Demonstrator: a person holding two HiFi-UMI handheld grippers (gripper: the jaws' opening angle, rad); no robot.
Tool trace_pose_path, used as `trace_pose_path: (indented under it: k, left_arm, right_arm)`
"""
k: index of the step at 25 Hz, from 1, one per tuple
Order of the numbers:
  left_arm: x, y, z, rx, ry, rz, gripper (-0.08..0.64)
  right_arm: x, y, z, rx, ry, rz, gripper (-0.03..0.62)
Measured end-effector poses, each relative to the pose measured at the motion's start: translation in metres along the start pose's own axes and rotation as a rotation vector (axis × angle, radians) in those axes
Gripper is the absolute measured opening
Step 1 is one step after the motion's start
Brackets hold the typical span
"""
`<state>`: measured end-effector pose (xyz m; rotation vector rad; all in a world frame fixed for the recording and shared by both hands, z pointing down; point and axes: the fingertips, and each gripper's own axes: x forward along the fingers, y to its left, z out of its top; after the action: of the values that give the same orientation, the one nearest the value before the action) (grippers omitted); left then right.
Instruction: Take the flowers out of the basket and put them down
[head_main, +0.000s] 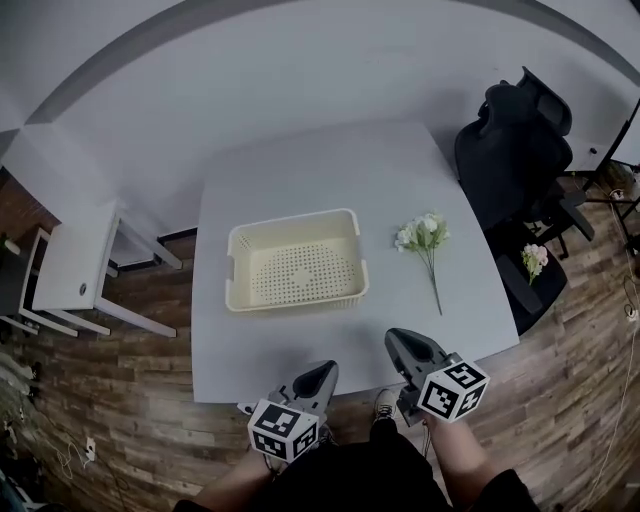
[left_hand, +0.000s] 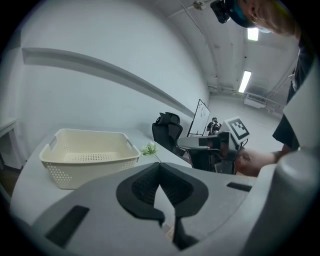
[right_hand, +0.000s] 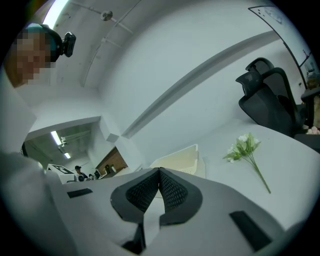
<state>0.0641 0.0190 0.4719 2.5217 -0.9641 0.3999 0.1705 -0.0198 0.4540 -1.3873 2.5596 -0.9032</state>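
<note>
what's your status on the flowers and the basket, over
Left gripper and right gripper both shut, empty, at the table's near edge. Flowers out, lying on table right of basket; basket empty. Nothing in the way.

No readable text, brand, number or label in any view. The only printed marks are black-and-white square code patterns with no letters or digits. They sit on the left cube (head_main: 284, 430), lower centre of the head view, and on the right cube (head_main: 452, 389), lower right of centre. The right cube's pattern also shows right of centre in the left gripper view. The whiteboard (left_hand: 201, 116) at centre there is too small to read.
</note>
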Motion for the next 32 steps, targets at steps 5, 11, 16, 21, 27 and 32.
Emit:
trace_pose_path:
  k: [5,11,16,21,27,32]
  left_arm:
    - [-0.028,0.009,-0.012,-0.023,-0.004,-0.044,0.006]
    - [-0.052,0.016,-0.021,-0.030,-0.004,-0.078,0.006]
    - [-0.064,0.018,-0.028,-0.038,-0.005,-0.086,0.006]
    - [-0.074,0.019,-0.029,-0.024,-0.008,-0.087,0.006]
    - [-0.085,0.015,-0.031,-0.006,-0.014,-0.091,0.006]
    - [-0.091,0.016,-0.031,0.001,-0.014,-0.085,0.006]
  right_arm:
    - [-0.008,0.043,-0.038,0.016,0.010,-0.040,0.023]
    - [-0.011,0.081,-0.067,-0.018,0.030,-0.068,0.023]
    - [-0.012,0.100,-0.087,-0.013,0.043,-0.074,0.023]
    - [-0.015,0.108,-0.091,-0.008,0.037,-0.078,0.023]
    - [-0.014,0.123,-0.095,-0.031,0.040,-0.053,0.023]
    - [-0.013,0.129,-0.098,-0.035,0.042,-0.044,0.023]
